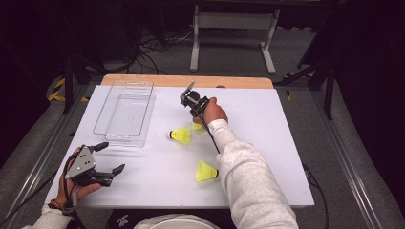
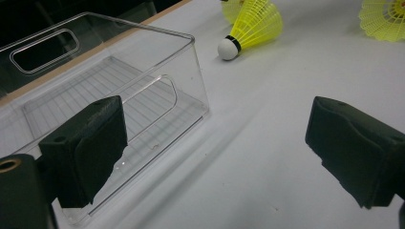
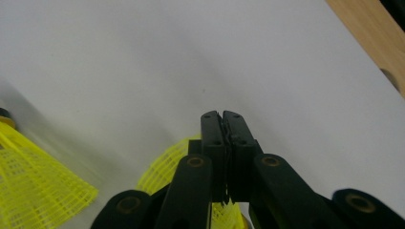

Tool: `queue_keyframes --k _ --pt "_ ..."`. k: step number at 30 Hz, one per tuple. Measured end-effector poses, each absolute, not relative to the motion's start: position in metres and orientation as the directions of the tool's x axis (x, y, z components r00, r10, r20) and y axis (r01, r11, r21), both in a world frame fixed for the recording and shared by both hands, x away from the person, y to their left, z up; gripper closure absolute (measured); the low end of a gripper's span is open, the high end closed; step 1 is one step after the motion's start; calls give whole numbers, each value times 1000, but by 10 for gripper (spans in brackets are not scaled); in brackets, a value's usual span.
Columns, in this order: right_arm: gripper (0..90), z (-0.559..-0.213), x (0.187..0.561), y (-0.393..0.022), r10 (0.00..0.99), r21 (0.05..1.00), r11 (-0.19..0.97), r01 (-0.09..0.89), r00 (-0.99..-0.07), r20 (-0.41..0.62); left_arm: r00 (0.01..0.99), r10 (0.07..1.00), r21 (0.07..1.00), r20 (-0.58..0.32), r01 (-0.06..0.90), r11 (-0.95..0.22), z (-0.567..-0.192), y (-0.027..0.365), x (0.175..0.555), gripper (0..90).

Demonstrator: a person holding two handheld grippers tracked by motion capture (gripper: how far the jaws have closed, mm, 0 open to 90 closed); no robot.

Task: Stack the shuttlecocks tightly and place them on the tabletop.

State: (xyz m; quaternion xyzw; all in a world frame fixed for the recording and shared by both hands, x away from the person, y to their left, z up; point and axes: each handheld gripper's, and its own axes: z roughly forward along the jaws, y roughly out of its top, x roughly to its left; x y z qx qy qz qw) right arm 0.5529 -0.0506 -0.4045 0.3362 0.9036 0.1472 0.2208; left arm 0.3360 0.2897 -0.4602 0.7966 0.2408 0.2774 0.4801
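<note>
Beside the black right gripper [image 1: 193, 101], yellow mesh shuttlecocks [image 1: 181, 135] with white, black-banded tips. Near the left gripper [image 1: 106, 158]: a clear ribbed bin [image 1: 125, 112] on the white table [image 1: 267, 143].

We count three yellow shuttlecocks: one [image 1: 197, 126] under the right gripper [image 1: 195, 101], one [image 1: 181, 135] just beside it, one [image 1: 206, 171] nearer us. One clear plastic bin [image 1: 125, 112] lies ahead of the left gripper [image 1: 107, 157]. Two grippers.

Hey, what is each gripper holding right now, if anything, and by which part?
The right gripper is shut on a yellow shuttlecock, pinching its mesh skirt. The left gripper is open and holds nothing.
</note>
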Motion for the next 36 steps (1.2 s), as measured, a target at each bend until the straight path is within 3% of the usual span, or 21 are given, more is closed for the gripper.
queue_keyframes --k 7,18,22,25,36 --pt "900 -392 550 -62 681 456 718 525 -665 -306 732 647 897 213 116 -426 -460 290 336 79" --pt "900 -371 524 -91 716 643 610 464 -670 -196 728 651 896 213 120 -428 -460 289 336 79" --pt "900 -374 511 -103 716 703 555 446 -685 -131 724 656 898 211 122 -423 -460 290 336 79" --pt "900 -386 497 -124 726 777 452 438 -687 -35 725 655 896 213 122 -426 -460 289 336 79" --pt "870 -413 482 -173 746 832 313 457 -661 82 723 656 892 215 128 -434 -461 287 337 78"
